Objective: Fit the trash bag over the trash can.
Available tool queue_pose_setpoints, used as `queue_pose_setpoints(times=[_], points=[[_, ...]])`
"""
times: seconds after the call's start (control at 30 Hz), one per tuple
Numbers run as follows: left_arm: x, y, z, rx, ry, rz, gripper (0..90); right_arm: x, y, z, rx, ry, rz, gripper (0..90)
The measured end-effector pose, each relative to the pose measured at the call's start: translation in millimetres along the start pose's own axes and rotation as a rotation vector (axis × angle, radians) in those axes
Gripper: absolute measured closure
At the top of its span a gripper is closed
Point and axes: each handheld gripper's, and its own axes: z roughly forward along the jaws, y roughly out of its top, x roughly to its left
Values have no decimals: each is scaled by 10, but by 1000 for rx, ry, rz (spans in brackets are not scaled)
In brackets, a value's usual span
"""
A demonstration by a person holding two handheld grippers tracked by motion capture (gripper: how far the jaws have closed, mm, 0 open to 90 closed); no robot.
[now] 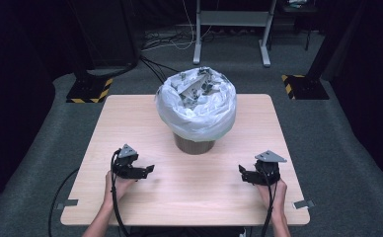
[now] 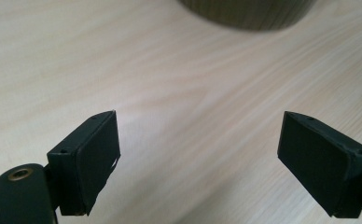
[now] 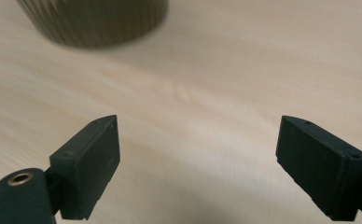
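Observation:
A dark ribbed bin (image 1: pixel 194 143) lined with a white plastic bag (image 1: pixel 197 105) stands at the middle of the light wooden table (image 1: pixel 130 123); grey scraps lie inside the bag. My left gripper (image 1: pixel 149 170) rests low over the table at the front left, its jaws wide open with nothing between them (image 2: pixel 198 149). My right gripper (image 1: pixel 242 172) sits at the front right, also open and empty (image 3: pixel 198 154). Both point inward toward the bin, whose base (image 2: pixel 247 14) (image 3: pixel 95 23) lies ahead of each pair of jaws.
Beyond the table are a grey carpeted floor, a metal stand (image 1: pixel 231 29), cables and two black bases with yellow-black hazard tape (image 1: pixel 88 90) (image 1: pixel 303 86). Tape tabs (image 1: pixel 67 203) (image 1: pixel 304 203) mark the table's front corners.

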Motion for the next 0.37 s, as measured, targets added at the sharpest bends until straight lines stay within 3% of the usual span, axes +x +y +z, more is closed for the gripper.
queue_pose_setpoints(times=[0.07,0.17,0.37], points=[[15,-87,14,-5,4,-26,125,-16,-122,43,23,-4,4,122],[20,-175,42,2,29,-33,124,-36,-245,79,47,-19,6,121],[33,-185,36,9,62,-47,125,-72,-346,127,87,-25,-1,106]])
